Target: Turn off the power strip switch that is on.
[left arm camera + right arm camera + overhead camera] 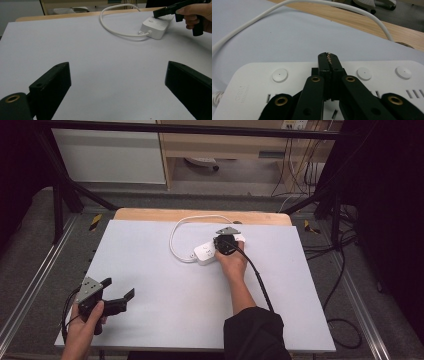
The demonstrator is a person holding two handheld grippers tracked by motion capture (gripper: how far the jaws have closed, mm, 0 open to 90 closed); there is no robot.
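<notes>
The left gripper (117,87) hangs low over the pale table sheet (95,57), its two black jaws spread wide with nothing between them. Far ahead, a white power strip (157,27) lies flat, its white cord (112,25) looping back toward the wooden edge. The right gripper (162,12), held in a hand (193,12), touches the strip's top.

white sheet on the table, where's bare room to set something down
The pale sheet lies bare between the left hand-held gripper and the white rectangular power strip, and along its right side. It is crowded at the far middle: strip, looping white cord, and right hand-held gripper shut over the strip.
</notes>
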